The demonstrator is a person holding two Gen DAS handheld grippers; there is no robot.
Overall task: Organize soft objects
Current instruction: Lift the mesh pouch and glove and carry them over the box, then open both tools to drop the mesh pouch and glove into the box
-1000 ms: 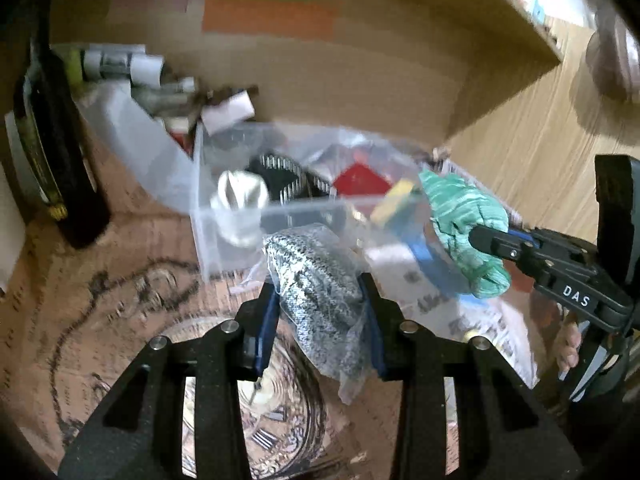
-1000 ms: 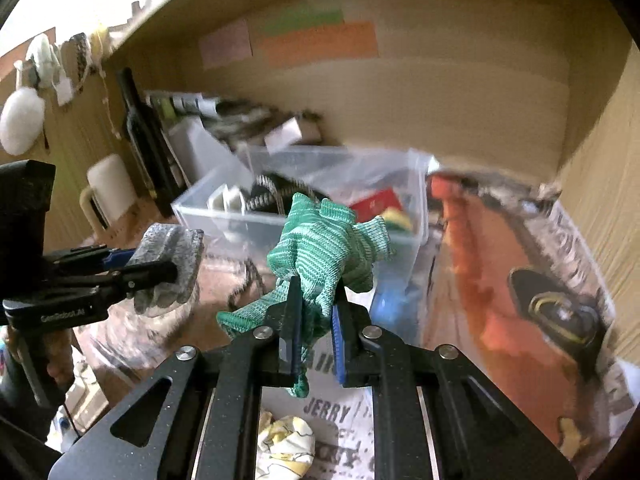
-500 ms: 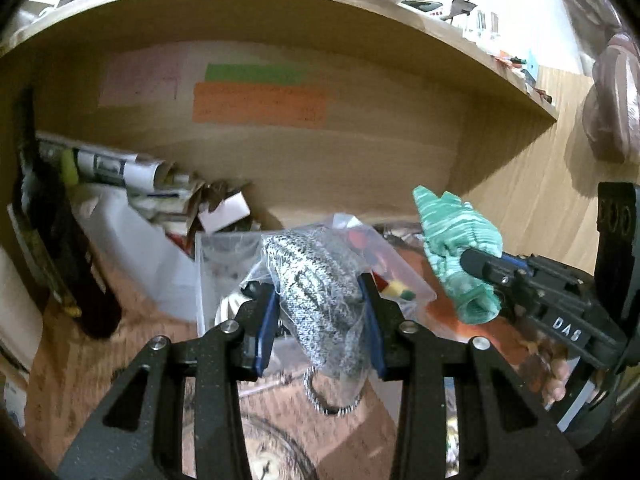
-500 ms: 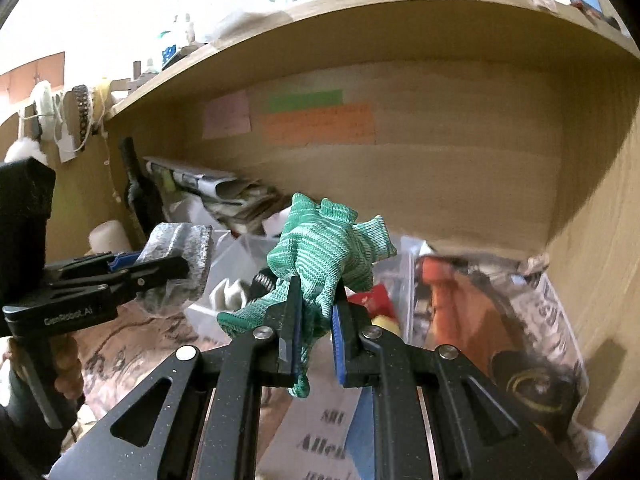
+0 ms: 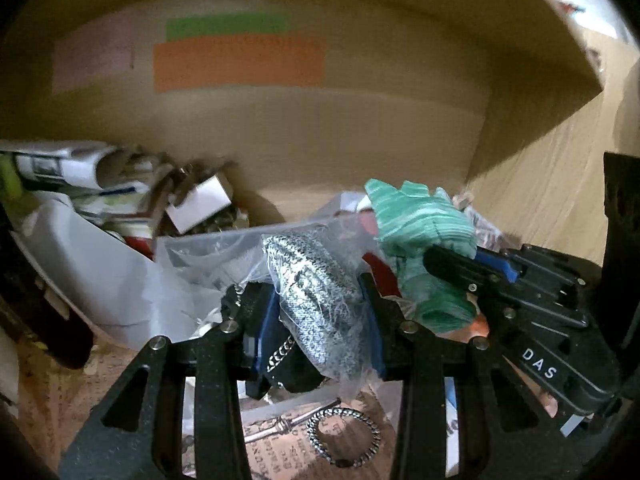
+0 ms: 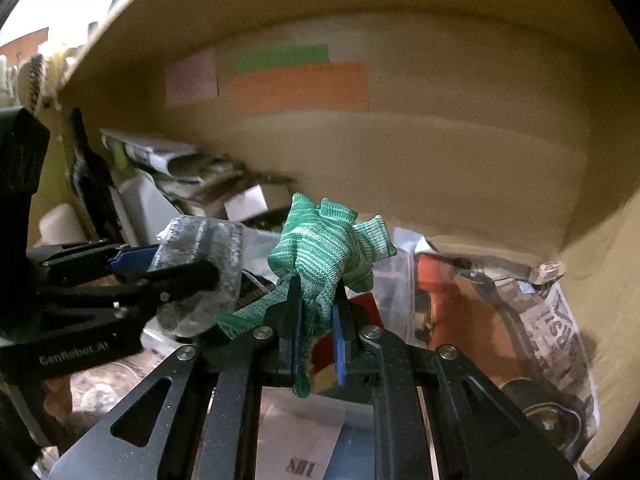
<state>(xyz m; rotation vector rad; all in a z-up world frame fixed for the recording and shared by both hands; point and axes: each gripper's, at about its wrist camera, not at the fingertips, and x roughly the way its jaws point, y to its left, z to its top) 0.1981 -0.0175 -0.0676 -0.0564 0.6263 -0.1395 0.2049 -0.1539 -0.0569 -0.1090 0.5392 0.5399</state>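
My left gripper (image 5: 320, 296) is shut on a grey speckled knit item in a clear plastic bag (image 5: 316, 292), held above a clear plastic bin (image 5: 200, 252). The same bagged item shows in the right wrist view (image 6: 200, 252), at the left gripper's tip. My right gripper (image 6: 316, 312) is shut on a crumpled green knit glove (image 6: 324, 252), which also shows in the left wrist view (image 5: 420, 232) just right of the bagged item. The two grippers hold their items side by side over the bin, under a wooden shelf.
Rolled papers and a small white box (image 5: 200, 200) are piled at the back left. A dark bottle (image 6: 92, 184) stands at the left. A metal ring chain (image 5: 344, 436) lies on the printed paper below. A plastic-wrapped orange pack (image 6: 460, 304) lies right of the bin.
Both grippers have moved forward and closer to the back wall over the bin, still holding their items. The green glove is now nearer the bagged grey item.
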